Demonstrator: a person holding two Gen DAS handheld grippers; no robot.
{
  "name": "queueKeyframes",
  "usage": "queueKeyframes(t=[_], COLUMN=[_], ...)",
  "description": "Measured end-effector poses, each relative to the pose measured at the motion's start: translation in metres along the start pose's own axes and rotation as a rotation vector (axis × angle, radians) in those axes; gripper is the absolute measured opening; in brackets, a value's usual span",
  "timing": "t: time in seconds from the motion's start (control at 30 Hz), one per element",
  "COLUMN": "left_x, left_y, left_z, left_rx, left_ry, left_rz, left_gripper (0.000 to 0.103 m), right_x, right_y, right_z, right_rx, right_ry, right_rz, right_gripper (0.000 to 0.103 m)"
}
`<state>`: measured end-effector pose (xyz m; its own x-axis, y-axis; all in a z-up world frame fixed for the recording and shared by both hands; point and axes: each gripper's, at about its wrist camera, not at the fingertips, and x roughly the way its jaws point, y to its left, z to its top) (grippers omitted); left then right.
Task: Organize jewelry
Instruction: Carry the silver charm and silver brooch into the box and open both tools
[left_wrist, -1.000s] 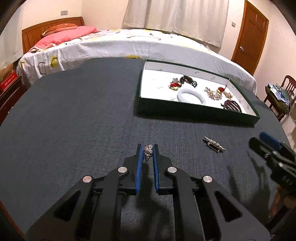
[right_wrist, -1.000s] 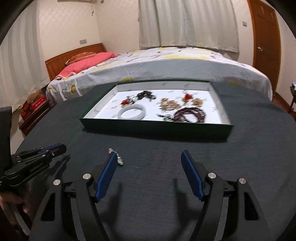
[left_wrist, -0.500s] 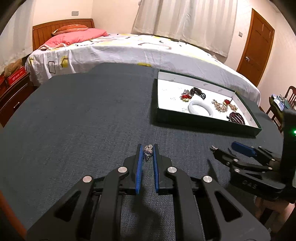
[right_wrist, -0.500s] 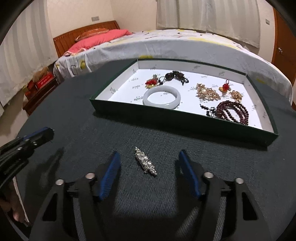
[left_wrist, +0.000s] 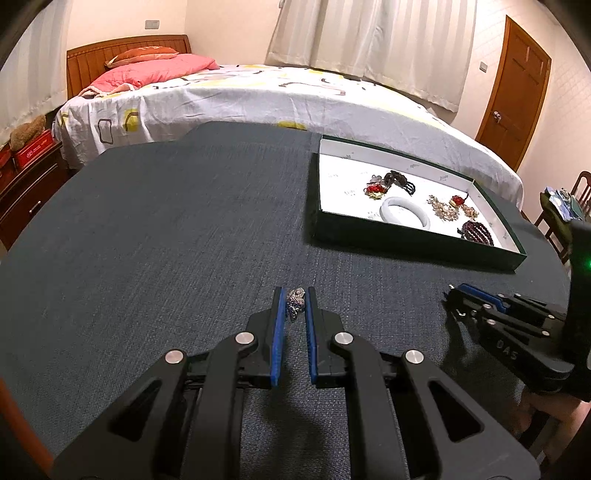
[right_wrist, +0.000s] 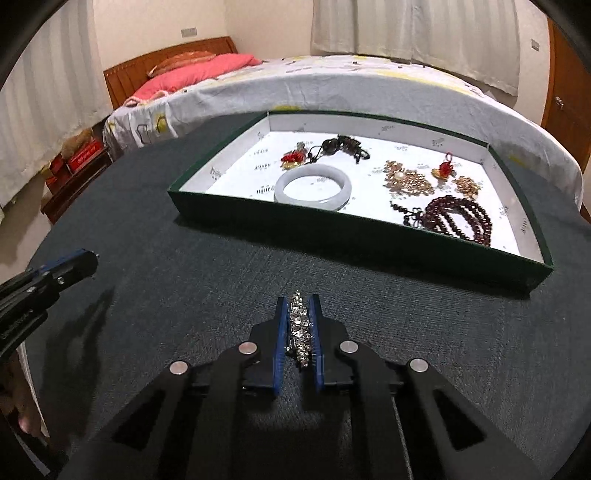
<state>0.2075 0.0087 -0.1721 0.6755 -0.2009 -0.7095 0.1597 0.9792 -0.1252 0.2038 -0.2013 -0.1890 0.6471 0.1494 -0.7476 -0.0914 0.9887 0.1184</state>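
Tabletop (right_wrist: 184, 295); rhinestone brooch (right_wrist: 300, 332), seemingly right-view only.

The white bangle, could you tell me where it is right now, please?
In the right wrist view the bangle lies in the green tray, near its front wall, left of the dark red beads and just before the red charm.

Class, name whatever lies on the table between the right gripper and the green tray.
Nothing: in the right wrist view, only bare dark cloth separates the right gripper from the green tray.
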Motion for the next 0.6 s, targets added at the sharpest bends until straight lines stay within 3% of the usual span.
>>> queueKeyframes(t=[0.33,0.6], left_x=[-0.003,-0.003], left_y=[-0.002,-0.037], left_z=[0.002,0.044], left_rx=[-0.001,0.031], left_ry=[-0.011,-0.081], left_rz=[-0.009,-0.089], left_gripper=[0.011,0.011], right_x=[-0.040,-0.078], right_y=[-0.021,-0.055], right_z=[0.010,0.048], right_rx=[0.045,0.087], right_ry=[-0.111,-0.261], right_rz=[0.005,-0.026], right_gripper=[0.012,0.012])
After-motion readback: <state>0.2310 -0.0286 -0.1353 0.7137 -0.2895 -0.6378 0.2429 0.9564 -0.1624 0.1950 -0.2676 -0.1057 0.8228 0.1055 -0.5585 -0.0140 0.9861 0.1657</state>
